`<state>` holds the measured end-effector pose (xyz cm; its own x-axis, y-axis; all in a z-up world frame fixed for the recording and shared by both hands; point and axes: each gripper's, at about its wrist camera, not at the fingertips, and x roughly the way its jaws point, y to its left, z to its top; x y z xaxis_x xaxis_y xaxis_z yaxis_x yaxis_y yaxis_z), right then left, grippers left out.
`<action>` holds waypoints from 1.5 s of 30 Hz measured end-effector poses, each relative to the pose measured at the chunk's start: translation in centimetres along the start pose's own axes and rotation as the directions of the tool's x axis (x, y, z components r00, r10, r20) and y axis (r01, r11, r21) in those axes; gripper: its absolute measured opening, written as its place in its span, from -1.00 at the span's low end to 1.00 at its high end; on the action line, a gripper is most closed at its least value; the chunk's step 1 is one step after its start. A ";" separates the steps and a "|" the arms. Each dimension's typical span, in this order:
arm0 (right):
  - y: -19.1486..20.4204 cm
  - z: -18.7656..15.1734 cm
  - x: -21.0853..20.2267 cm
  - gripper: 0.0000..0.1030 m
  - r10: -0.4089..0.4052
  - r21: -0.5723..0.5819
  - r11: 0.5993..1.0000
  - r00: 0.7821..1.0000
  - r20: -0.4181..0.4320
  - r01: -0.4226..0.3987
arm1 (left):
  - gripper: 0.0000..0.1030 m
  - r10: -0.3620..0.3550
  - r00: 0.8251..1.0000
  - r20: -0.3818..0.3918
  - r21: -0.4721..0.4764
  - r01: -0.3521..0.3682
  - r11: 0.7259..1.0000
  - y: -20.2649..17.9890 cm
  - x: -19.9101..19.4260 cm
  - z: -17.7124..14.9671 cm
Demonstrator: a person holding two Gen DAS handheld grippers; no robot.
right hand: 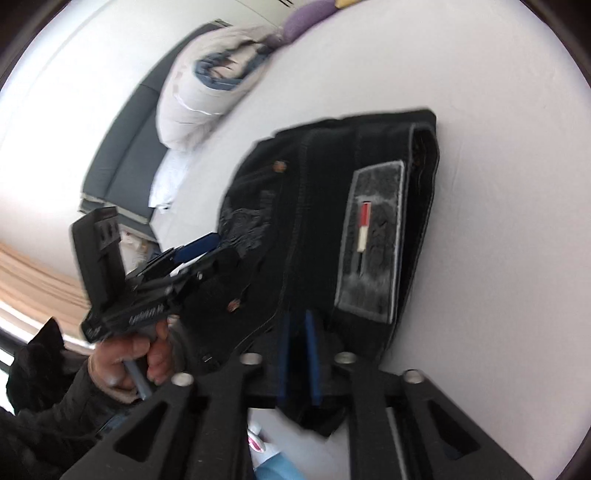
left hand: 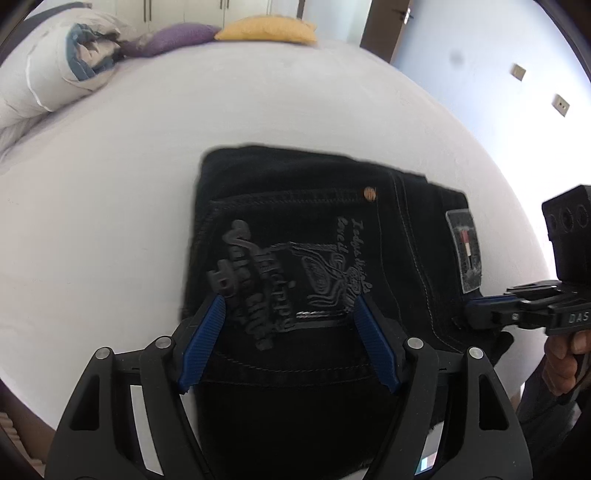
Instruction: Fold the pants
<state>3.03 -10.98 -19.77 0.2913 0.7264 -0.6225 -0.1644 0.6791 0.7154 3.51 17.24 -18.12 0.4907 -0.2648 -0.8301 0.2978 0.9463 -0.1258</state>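
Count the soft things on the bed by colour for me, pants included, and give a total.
Black pants: 1
Purple pillow: 1
Yellow pillow: 1
White rolled duvet: 1
Total: 4

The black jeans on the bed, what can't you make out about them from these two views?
- Left wrist view: the near end of the black jeans is hidden behind the left gripper.
- Left wrist view: the pocket print is too blurred to read in full.
- Right wrist view: motion blur hides whether the right gripper pinches the fabric.
- Right wrist view: the waistband patch lettering is blurred.
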 end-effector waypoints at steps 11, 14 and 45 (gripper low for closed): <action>-2.4 0.8 -4.0 0.10 -0.046 0.181 0.983 0.990 0.131 0.022 | 0.54 -0.093 0.994 0.058 -0.116 0.099 0.988 7.1 -1.4 5.0; -3.4 0.6 -4.5 0.40 -0.088 0.239 0.969 0.987 0.135 0.053 | 0.54 -0.162 0.987 0.017 -0.169 0.163 0.972 9.1 0.4 4.8; 3.1 6.3 -3.4 -0.67 -0.193 -0.060 0.976 0.961 0.196 0.209 | -0.63 -0.084 0.993 -0.083 -0.062 0.079 0.995 1.4 0.7 5.8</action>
<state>7.48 -12.04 -13.44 0.4964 0.5462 -0.6748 -0.1562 0.8208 0.5495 9.03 17.35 -15.69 0.3941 -0.3267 -0.8590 0.2838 0.9323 -0.2244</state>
